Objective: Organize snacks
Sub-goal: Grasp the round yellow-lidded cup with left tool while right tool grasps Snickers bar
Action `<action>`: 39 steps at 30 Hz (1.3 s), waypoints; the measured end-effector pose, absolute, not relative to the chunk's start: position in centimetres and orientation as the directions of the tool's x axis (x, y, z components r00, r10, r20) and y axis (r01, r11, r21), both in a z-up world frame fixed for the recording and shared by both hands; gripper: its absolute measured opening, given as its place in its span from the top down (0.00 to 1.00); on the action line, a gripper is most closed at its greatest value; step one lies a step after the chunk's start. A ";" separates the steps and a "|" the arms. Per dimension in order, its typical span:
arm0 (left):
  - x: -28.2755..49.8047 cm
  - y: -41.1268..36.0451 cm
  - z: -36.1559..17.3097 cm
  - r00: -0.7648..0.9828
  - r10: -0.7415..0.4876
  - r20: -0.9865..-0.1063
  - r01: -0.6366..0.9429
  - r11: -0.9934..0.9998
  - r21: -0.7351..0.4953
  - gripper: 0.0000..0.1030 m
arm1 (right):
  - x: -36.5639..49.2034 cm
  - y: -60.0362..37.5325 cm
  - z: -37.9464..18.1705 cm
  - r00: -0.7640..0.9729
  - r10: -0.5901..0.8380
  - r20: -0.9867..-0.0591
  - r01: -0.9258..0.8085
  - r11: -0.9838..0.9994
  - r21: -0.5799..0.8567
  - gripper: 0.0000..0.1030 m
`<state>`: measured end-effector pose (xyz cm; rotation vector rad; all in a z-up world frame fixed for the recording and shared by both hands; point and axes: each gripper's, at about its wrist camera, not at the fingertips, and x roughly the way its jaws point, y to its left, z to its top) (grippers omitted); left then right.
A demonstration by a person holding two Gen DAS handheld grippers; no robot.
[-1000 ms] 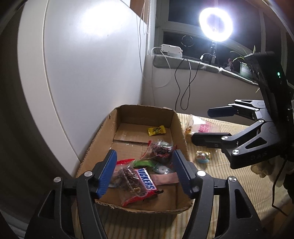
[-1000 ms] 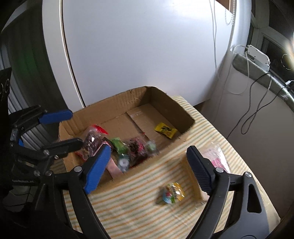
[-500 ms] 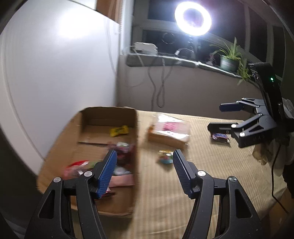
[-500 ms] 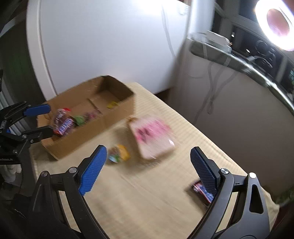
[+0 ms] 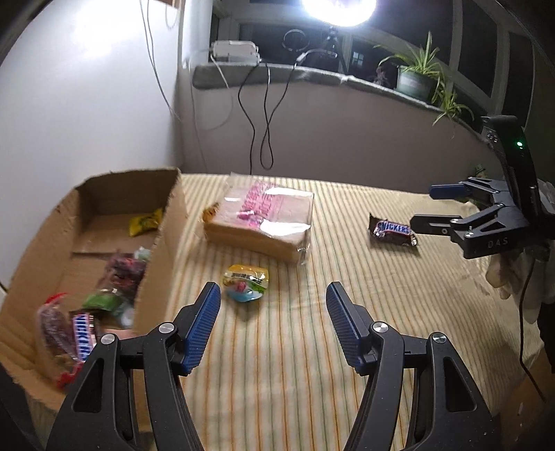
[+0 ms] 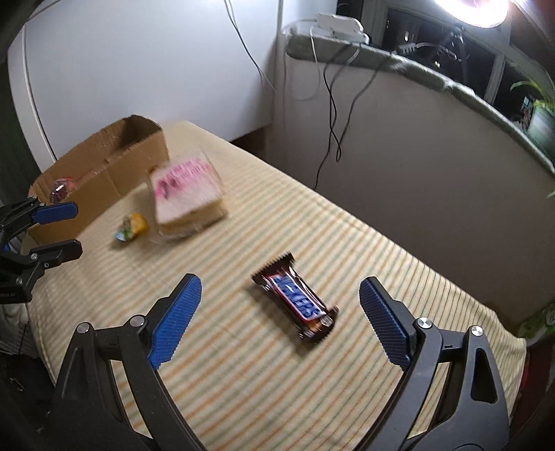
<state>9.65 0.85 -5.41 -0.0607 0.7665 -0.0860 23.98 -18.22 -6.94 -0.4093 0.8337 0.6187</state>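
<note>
A: Where's the bar?
B: Snickers lies loose on the striped cloth nr its right edge, between the right gripper pads, untouched. Jaws wide, prob to straddle it.
A: Left gripper?
B: Half open, empty, nr the candy by the box wall. Sandwich pack just beyond. Box at left edge already holds snacks.

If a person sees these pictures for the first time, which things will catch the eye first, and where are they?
The bright ring light above the windowsill glares first. Next comes the Snickers bar, lying alone on the striped tablecloth in front of the open right gripper. At the left stands the cardboard box already holding snacks, with the wrapped bread pack and a small jelly cup beside it.
</note>
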 end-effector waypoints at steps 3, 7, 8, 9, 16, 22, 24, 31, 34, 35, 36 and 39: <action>10.8 0.7 -6.3 0.698 -0.089 -0.711 0.043 0.996 -0.082 0.39 | 24.8 -18.8 -7.9 0.502 0.344 -0.794 -0.656 0.750 -0.090 0.08; 12.0 0.5 -7.3 0.680 -0.065 -0.730 0.028 0.998 -0.063 0.42 | 25.9 -19.0 -8.9 0.479 0.353 -0.804 -0.665 0.744 -0.070 0.08; 12.3 0.5 -7.5 0.676 -0.059 -0.735 0.024 0.998 -0.058 0.43 | 26.2 -19.0 -9.2 0.472 0.356 -0.807 -0.670 0.740 -0.065 0.08; 12.5 0.5 -7.6 0.672 -0.054 -0.738 0.021 0.998 -0.054 0.44 | 26.4 -19.0 -9.3 0.466 0.358 -0.809 -0.674 0.736 -0.063 0.08; 14.0 1.1 -8.9 0.647 -0.008 -0.763 -0.016 1.000 -0.024 0.45 | 27.4 -18.2 -10.9 0.433 0.361 -0.826 -0.709 0.702 -0.065 0.08; 14.6 1.5 -9.9 0.621 -0.008 -0.784 -0.021 0.999 -0.026 0.53 | 28.1 -17.3 -12.0 0.410 0.359 -0.838 -0.730 0.681 -0.065 0.09; 14.6 1.7 -10.2 0.619 -0.014 -0.786 -0.027 0.999 -0.039 0.58 | 28.2 -16.9 -12.3 0.403 0.354 -0.844 -0.737 0.673 -0.070 0.15; 14.7 1.6 -10.2 0.621 -0.019 -0.784 -0.021 0.999 -0.041 0.61 | 28.3 -16.9 -13.4 0.375 0.333 -0.865 -0.748 0.660 -0.071 0.41; 14.9 1.6 -10.3 0.622 -0.023 -0.783 -0.014 0.999 -0.040 0.61 | 28.1 -17.2 -13.1 0.376 0.331 -0.866 -0.744 0.665 -0.069 0.55; 14.9 1.5 -10.3 0.623 -0.023 -0.782 -0.011 0.999 -0.038 0.61 | 28.0 -17.3 -13.1 0.377 0.328 -0.866 -0.742 0.667 -0.071 0.62; 14.9 1.4 -10.2 0.624 -0.022 -0.781 -0.009 0.999 -0.036 0.61 | 28.0 -17.4 -13.0 0.374 0.328 -0.868 -0.741 0.668 -0.067 0.68; 14.7 0.9 -10.0 0.628 -0.025 -0.778 0.001 0.999 -0.032 0.61 | 27.7 -17.7 -12.9 0.373 0.322 -0.870 -0.738 0.672 -0.067 0.71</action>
